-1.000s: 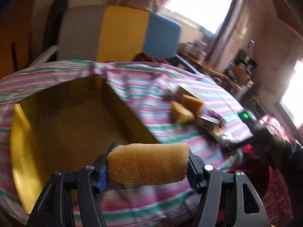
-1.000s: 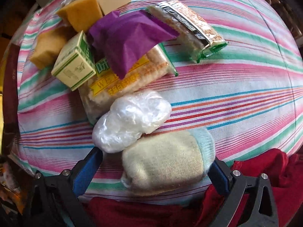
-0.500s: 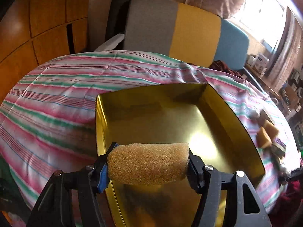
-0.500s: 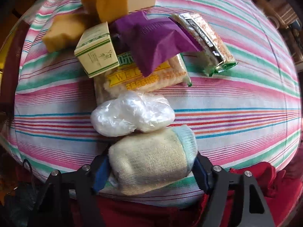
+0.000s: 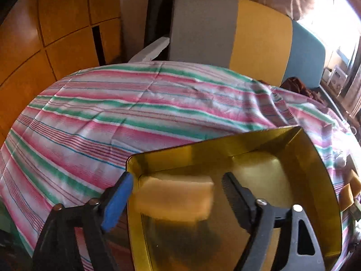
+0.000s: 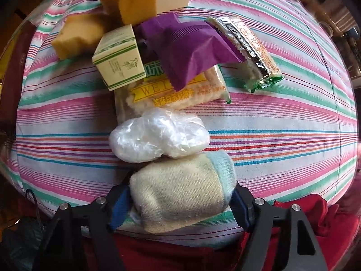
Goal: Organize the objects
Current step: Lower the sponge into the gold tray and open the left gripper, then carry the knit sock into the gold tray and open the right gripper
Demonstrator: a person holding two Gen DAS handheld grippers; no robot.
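The left tool [image 5: 176,188] hangs over the near left corner of the gold tray [image 5: 325,180], its jaws opening; the yellow sponge [image 5: 174,199] lies blurred between them, above the tray floor, and a gap shows between its right end and the black right finger, so the pads no longer press on it. The blue-padded left finger sits just outside the tray's left rim. The tray rests on the striped cloth [image 5: 112,117] of the tabletop, at about 5 o'clock in the left wrist view, and a grey, yellow and blue panel [image 5: 259,31] stands beyond the tabletop at 12 o'clock.

The right tool [image 6: 180,199] points down at the cloth and its jaws pinch the rolled sock [image 6: 180,196], cream with a pale blue cuff, at 6 o'clock in its view. Touching the sock at 12 o'clock lies a clear plastic bundle [image 6: 158,136]. Further up are a cracker packet [image 6: 178,92], a purple pouch [image 6: 187,47] lying over it, a small green-trimmed box [image 6: 118,57] at 10 o'clock, two more sponge blocks [image 6: 128,2] and a silver snack bar [image 6: 248,49] at 1 o'clock
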